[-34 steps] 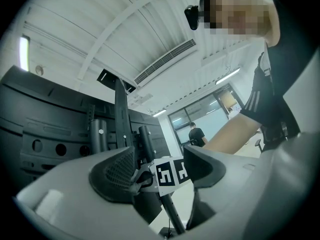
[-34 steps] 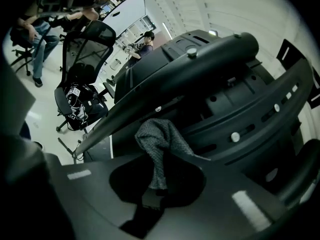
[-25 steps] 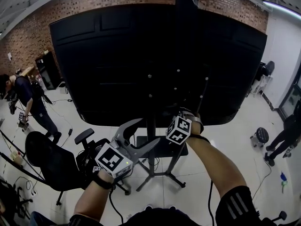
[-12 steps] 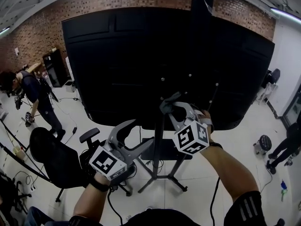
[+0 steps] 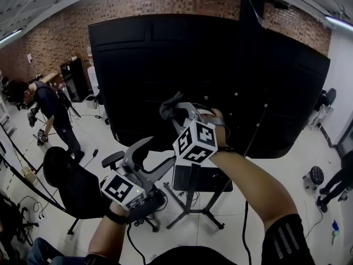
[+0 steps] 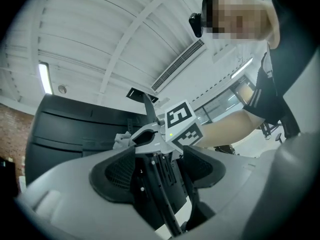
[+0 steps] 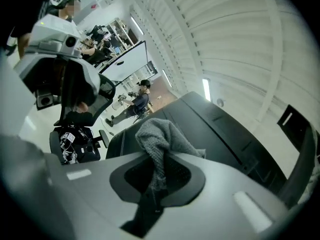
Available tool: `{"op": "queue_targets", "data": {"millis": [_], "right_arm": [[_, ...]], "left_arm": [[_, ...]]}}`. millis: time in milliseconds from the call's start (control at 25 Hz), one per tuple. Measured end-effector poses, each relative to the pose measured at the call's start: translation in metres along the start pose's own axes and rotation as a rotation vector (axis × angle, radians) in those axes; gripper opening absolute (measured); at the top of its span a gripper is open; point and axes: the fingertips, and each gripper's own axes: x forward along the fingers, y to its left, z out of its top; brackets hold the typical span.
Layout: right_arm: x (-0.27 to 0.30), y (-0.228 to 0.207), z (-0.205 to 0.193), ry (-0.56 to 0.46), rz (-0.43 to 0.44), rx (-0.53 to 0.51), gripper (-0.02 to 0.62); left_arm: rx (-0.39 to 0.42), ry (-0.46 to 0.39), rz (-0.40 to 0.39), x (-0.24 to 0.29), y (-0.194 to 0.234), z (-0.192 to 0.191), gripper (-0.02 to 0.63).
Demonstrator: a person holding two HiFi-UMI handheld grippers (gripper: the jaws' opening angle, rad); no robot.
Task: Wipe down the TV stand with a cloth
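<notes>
The big black back of the TV (image 5: 165, 65) fills the head view, carried on a black stand with a pole (image 5: 193, 195) and a small shelf (image 5: 205, 179). My right gripper (image 5: 175, 110) is raised in front of the TV's lower back, shut on a grey cloth (image 5: 169, 107). In the right gripper view the cloth (image 7: 160, 144) bunches out from between the jaws of that gripper (image 7: 157, 176), close to the TV back (image 7: 225, 129). Lower left, my left gripper (image 5: 161, 153) stands open and empty. The left gripper (image 6: 162, 171) view shows the stand's pole (image 6: 165, 194) beyond the jaws.
A black office chair (image 5: 71, 186) stands at the lower left beside the stand's legs. A person (image 5: 49, 112) stands at the far left near a black cabinet (image 5: 74, 79). A round stool (image 5: 315, 175) and another person (image 5: 339, 175) are at the right. Cables lie on the floor.
My right gripper has risen and moved left with the cloth, from beside the stand's pole up to the TV's lower back. The left gripper has barely moved.
</notes>
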Motion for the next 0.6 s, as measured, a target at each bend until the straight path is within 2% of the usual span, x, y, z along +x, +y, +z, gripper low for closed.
{"op": "queue_targets", "data": {"millis": [360, 600], "right_arm": [[0.088, 0.001, 0.036, 0.084, 0.052, -0.048, 0.032], [0.123, 0.002, 0.026, 0.182, 0.073, -0.1, 0.032]], "left_arm": [[0.009, 0.0, 0.082, -0.032, 0.032, 0.003, 0.327], [0.007, 0.004, 0.099, -0.047, 0.039, 0.002, 0.326]]}}
